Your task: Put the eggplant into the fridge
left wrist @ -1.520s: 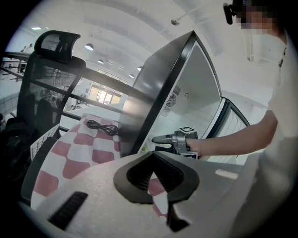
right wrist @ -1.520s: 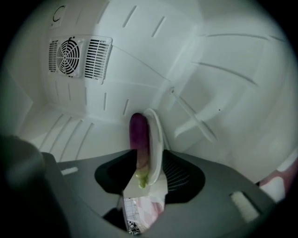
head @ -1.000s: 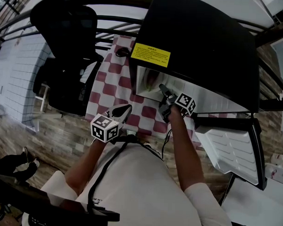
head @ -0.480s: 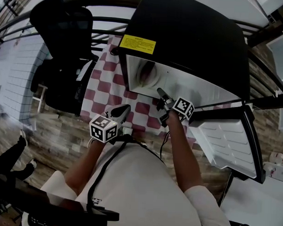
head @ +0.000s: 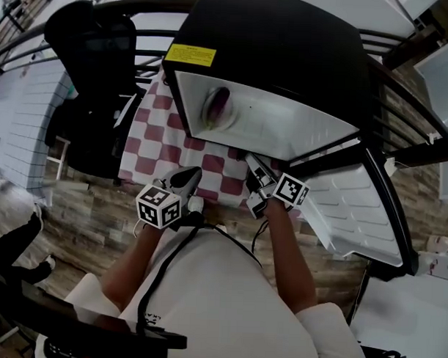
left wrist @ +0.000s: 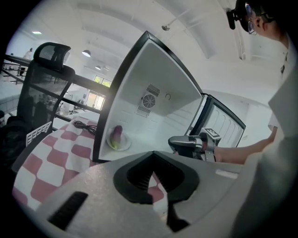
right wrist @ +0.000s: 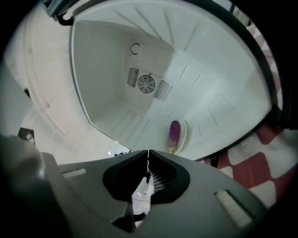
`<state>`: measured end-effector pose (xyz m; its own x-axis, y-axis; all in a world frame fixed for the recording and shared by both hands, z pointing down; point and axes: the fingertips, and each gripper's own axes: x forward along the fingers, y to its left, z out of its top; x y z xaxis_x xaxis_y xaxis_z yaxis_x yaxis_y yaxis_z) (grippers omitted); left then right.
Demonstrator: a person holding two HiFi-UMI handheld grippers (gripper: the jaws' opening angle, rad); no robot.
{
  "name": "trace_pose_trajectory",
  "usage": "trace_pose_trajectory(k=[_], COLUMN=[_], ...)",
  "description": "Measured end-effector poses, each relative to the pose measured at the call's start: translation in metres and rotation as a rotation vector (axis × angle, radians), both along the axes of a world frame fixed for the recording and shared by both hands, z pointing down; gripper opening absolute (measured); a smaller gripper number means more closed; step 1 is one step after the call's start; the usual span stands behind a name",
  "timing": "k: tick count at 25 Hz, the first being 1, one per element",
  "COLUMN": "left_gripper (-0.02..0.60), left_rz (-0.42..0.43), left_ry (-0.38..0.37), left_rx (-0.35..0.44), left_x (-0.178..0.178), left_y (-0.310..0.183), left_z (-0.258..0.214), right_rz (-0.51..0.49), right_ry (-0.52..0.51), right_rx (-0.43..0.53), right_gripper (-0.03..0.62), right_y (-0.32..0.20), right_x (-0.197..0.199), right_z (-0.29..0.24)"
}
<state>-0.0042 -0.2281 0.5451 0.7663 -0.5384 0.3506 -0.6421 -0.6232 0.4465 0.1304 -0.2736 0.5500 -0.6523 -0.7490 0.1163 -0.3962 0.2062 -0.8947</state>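
The purple eggplant (head: 219,103) lies on a small white plate (head: 208,121) inside the open black fridge (head: 273,44), near its left wall. It also shows in the left gripper view, eggplant (left wrist: 117,133), and in the right gripper view, eggplant (right wrist: 174,132) on the plate (right wrist: 184,135). My right gripper (head: 248,159) hangs just outside the fridge's front edge, its jaws closing to shut with nothing between them, as the right gripper view (right wrist: 148,154) confirms. My left gripper (head: 186,179) is shut and empty over the table's near edge.
The fridge door (head: 359,209) stands swung open at the right. A red-and-white checkered cloth (head: 155,146) covers the table, with a black cable (left wrist: 86,126) beside the fridge. A black office chair (head: 96,67) stands at the left, and a railing runs behind.
My right gripper has drawn back from the fridge's opening toward me and its jaws have shut. The left gripper shifted slightly. The eggplant stays on its plate inside.
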Motion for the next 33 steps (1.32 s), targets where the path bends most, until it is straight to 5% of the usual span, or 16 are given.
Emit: trace_pose_trajectory(k=[11, 26, 33], left_gripper=[0.005, 0.005, 0.005], left_rz=[-0.002, -0.047, -0.055], left_ry=[0.018, 0.031, 0.035], left_rx=[0.045, 0.072, 0.073], left_x=[0.036, 0.050, 0.053], left_y=[0.043, 0.079, 0.092], left_z=[-0.027, -0.044, -0.044], right_rz=[0.008, 0.014, 0.013], right_ry=[0.302, 0.526, 0.539], right_rx=[0.254, 0.355, 0.349], right_gripper=[0.006, 0.006, 0.006], right_y=[0.084, 0.145, 0.161], right_x=[0.036, 0.060, 0.067], right_z=[-0.057, -0.072, -0.067])
